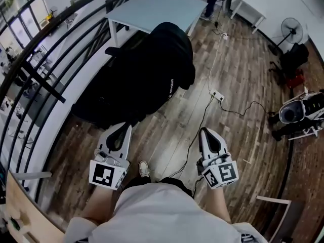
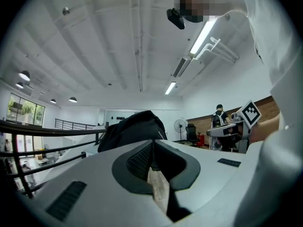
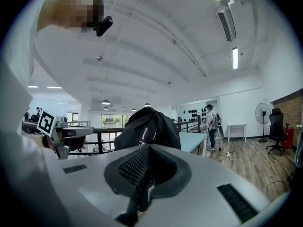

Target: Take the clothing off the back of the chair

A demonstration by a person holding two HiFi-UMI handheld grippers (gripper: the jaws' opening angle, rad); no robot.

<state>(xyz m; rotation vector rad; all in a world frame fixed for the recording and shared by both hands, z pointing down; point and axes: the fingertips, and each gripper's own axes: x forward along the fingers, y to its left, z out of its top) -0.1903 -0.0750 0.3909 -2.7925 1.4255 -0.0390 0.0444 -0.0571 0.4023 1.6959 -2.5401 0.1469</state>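
While left gripper (image 1: pixel 126 127), right gripper (image 1: pixel 203 131) (2) closed: 1 jacket (image 1: pixel 152 70) on 1 chair (image 1: pixel 112 50).

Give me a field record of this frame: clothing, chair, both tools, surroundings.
clothing: black jacket draped over the chair back, nothing touching it
chair: mostly covered; one armrest shows at the left
left tool: shut, empty, short of the jacket
right tool: shut, empty, short of the jacket
table: pale top, just beyond the chair
railing: dark bars along the left
floor: wood planks, power strip with a cable to the right of the chair
task state: jacket not yet gripped
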